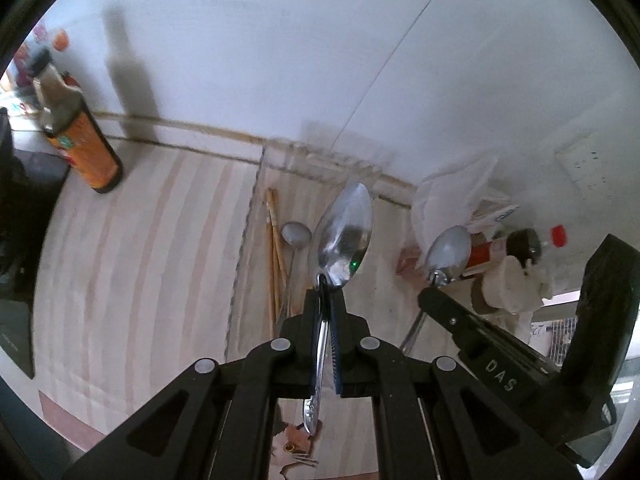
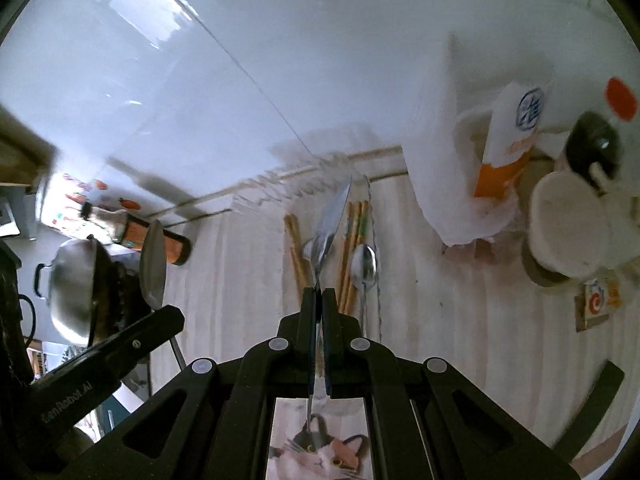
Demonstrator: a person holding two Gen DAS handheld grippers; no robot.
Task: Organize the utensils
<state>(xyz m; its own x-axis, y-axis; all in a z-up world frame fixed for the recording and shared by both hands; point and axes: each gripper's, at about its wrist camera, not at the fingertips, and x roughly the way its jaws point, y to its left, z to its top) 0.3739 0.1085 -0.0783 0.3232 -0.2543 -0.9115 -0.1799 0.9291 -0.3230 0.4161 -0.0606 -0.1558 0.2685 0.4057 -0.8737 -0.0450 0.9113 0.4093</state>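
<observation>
My left gripper (image 1: pixel 325 294) is shut on a metal spoon (image 1: pixel 345 236), bowl forward, held above the striped mat. My right gripper (image 2: pixel 319 292) is shut on a second metal spoon (image 2: pixel 332 220), seen edge-on. Each gripper shows in the other's view: the right one (image 1: pixel 434 286) with its spoon (image 1: pixel 448 250), the left one (image 2: pixel 160 312) with its spoon (image 2: pixel 153 260). On the mat lie wooden chopsticks (image 1: pixel 274 240) and a small spoon (image 1: pixel 296 234). In the right wrist view there are chopsticks (image 2: pixel 296 252), more chopsticks (image 2: pixel 352 248) and a spoon (image 2: pixel 363 266).
A brown sauce bottle (image 1: pixel 76 128) stands at the left by the white wall. A white plastic bag (image 2: pixel 452 168), a red-capped bottle (image 1: pixel 516 244) and a white lidded jar (image 2: pixel 568 232) crowd the right. A steel wok (image 2: pixel 76 288) sits far left.
</observation>
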